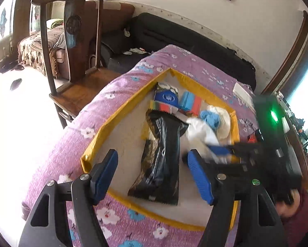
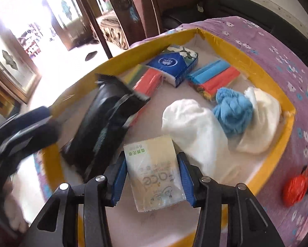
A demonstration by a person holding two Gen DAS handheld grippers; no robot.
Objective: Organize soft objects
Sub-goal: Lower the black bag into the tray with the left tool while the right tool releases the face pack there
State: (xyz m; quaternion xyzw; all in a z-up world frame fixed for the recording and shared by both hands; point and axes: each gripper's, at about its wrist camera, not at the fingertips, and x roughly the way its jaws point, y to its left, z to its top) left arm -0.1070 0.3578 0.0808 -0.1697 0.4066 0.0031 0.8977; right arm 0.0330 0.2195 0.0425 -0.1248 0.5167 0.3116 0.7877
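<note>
A shallow yellow-rimmed box lies on a purple flowered bed. In it lie a long black packet, a blue tissue pack, coloured sponge packs, white cloths and a blue yarn ball. My left gripper is open and empty, its fingers either side of the black packet's near end. My right gripper is shut on a cream tissue pack over the box's near part; it shows blurred in the left wrist view.
A red bundle lies on the bedspread outside the box at right. A dark wooden chair stands left of the bed. A black sofa runs along the far wall. A white box lies on the bed beyond.
</note>
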